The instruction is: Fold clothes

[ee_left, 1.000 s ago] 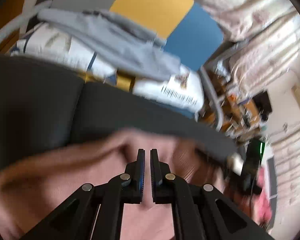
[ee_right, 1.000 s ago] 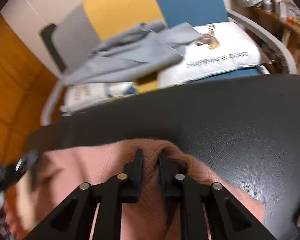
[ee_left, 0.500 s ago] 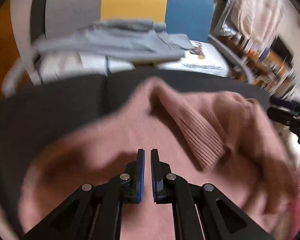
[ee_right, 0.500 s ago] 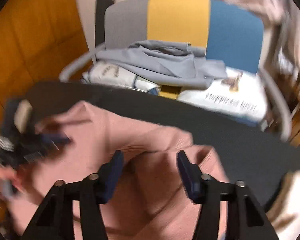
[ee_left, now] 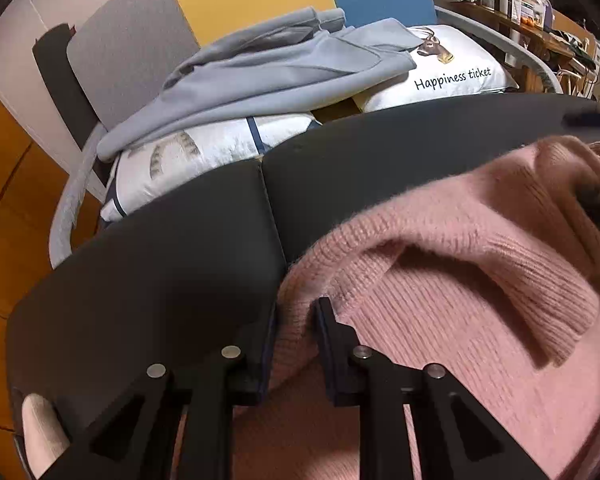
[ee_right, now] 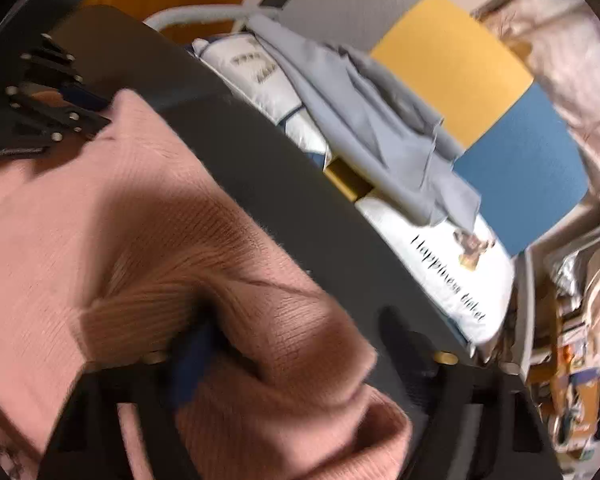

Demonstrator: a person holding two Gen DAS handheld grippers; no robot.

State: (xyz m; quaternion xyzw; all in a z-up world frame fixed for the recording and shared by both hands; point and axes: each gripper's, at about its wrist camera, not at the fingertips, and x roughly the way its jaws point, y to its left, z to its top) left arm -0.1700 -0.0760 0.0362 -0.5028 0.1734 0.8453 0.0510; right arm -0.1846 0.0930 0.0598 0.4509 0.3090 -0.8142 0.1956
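While the pink ribbed knit sweater [ee_left: 460,320] lies bunched on the dark, matte black surface [ee_left: 180,248], both grippers are at its far edge. The left gripper [ee_left: 296,320] has a fold of the sweater's left edge between its black fingers [ee_left: 332,344]; its jaws have just been opening a little, stand a narrow way apart, and the knit fills the gap between them. In the right wrist view, which is blurred, the right gripper [ee_right: 300,352] straddles a thick roll of the same sweater, one blue-padded finger [ee_right: 192,360] buried in the knit and the other standing on the bare surface to the right. Its jaws have just been closing, yet they look wide apart, and I cannot tell whether the pads press on the cloth. The left gripper shows again at the far left of that view, at the sweater's corner. Beyond the surface stands a chair with a grey, yellow and blue back [ee_left: 240,4], and on its seat a grey garment [ee_left: 268,76] lies over white printed cushions [ee_left: 452,68].
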